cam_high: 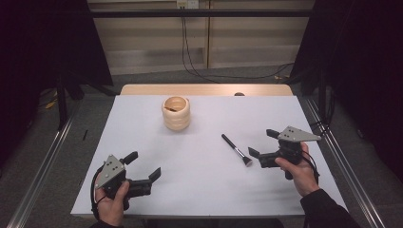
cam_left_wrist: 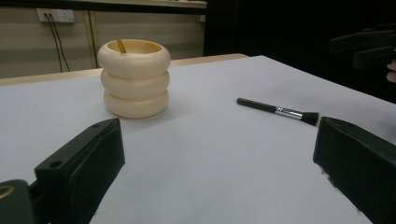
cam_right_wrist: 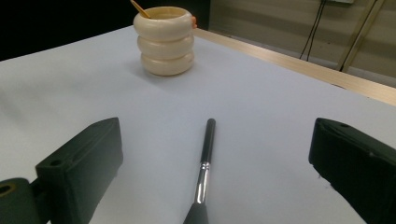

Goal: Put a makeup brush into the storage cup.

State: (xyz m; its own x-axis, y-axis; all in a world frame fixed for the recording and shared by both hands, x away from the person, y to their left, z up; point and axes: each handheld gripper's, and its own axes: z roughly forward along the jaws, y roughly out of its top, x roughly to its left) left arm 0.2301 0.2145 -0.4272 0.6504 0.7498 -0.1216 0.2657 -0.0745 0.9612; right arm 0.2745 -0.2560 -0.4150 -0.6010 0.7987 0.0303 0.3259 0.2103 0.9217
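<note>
Where the white table (cam_high: 199,185) begins at the near left corner, the left gripper (cam_high: 142,164) is held in a hand (cam_high: 111,206), jaws spread wide and released, nothing between them, hovering over bare tabletop. Next, toward the far middle, stands a cream holder (cam_high: 176,113) of three stacked rings, upright, with a thin stick leaning inside its mouth; the left gripper view shows it beyond the left jaw (cam_left_wrist: 134,77), the right gripper view at upper left (cam_right_wrist: 164,39). Right of centre lies a brush (cam_high: 236,149), flat on the table, well apart from the holder: black handle pointing to the far left, silver ferrule, dark bristles toward the near right. Its bristle end lies just beside the right gripper (cam_high: 260,142), whose jaws stand wide apart and grip nothing; in the right gripper view the brush (cam_right_wrist: 205,158) runs up between them. No brand, label or writing can be read on any item.
</note>
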